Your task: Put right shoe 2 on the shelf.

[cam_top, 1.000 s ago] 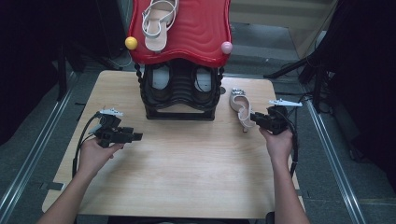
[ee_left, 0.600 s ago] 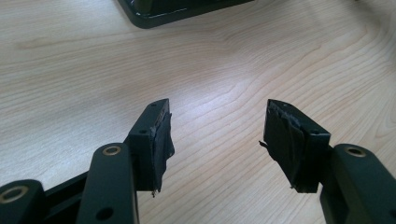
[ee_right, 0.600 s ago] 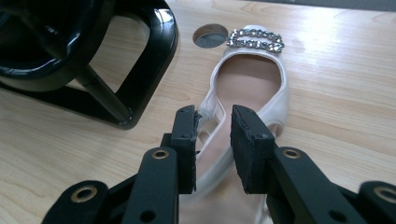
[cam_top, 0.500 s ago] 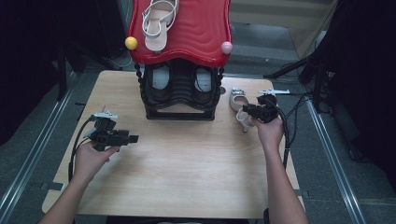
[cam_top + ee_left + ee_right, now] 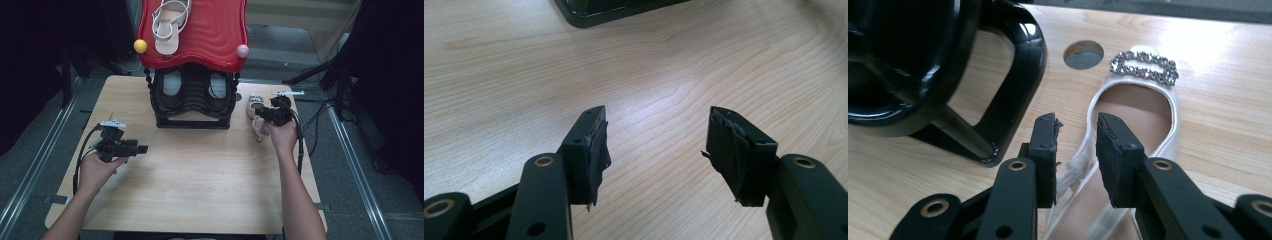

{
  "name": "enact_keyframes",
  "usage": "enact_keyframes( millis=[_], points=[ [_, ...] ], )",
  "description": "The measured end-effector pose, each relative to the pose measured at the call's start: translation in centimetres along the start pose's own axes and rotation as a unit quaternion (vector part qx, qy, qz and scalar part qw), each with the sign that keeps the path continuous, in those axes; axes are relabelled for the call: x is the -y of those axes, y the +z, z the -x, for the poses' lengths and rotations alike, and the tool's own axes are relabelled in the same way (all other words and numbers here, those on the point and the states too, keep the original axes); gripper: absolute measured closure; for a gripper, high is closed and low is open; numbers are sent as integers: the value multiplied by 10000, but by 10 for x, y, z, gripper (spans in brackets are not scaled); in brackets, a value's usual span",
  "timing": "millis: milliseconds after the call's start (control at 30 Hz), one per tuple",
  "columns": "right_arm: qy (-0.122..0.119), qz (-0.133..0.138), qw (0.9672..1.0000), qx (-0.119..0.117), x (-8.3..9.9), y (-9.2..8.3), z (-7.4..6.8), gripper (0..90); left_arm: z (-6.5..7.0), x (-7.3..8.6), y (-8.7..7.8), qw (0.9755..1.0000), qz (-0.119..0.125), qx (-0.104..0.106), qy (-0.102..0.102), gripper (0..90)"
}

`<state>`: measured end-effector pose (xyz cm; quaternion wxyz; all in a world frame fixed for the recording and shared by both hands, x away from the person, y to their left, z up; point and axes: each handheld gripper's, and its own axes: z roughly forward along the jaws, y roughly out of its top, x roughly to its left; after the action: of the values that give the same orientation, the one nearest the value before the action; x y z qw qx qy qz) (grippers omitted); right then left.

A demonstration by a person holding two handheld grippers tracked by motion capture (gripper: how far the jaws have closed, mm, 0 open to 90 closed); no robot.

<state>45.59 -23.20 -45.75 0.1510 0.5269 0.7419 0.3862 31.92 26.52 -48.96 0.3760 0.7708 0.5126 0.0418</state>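
Pale sandal (image 5: 1128, 130) with a glittery stone buckle at the toe lay flat on the light wood-grain table (image 5: 200, 190), just right of the glossy black shoe rack (image 5: 192, 102). Right gripper (image 5: 1077, 131) stood over the sandal's side strap, jaws a narrow gap apart, pads not pressing it. Left gripper (image 5: 656, 137) hung wide, nothing between its jaws, over bare wood. Rack's lower shelf held a dark pair of shoes (image 5: 192, 82); its wavy red top (image 5: 210, 30) carried another strappy sandal (image 5: 170, 25).
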Motion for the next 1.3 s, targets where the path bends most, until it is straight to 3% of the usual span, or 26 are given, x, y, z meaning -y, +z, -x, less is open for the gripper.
enact_keyframes(
  millis=[67, 333, 400, 500, 567, 767, 1033, 1300],
  points=[
    [60, -190, 9998, 63, -1, 7, 3, 712, 0, 0, 0, 10000, -2, -3, 1, 421],
    [50, -335, 9993, 149, -2, 32, 2, 715, 1, 0, 0, 10000, 9, -13, 26, 421],
    [232, -398, 9989, 106, -2, 39, 3, 717, 1, 1, -1, 10000, 13, -11, 38, 421],
    [271, -547, 9980, 189, 0, 48, 5, 757, 1, 1, -1, 10000, 28, -20, 47, 422],
    [279, -534, 9979, 258, -1, 49, 5, 772, 0, 0, -1, 10000, 32, -8, 33, 423],
    [294, -935, 9945, 363, -4, 56, 2, 866, 2, 0, -1, 10000, 34, -16, 69, 423],
    [442, -877, 9948, 257, -4, 53, 8, 883, 0, 0, -1, 10000, 68, -19, 36, 423],
    [427, -844, 9952, 264, -7, 48, 10, 884, 1, 0, -1, 10000, 42, -5, 42, 423]
  ],
)
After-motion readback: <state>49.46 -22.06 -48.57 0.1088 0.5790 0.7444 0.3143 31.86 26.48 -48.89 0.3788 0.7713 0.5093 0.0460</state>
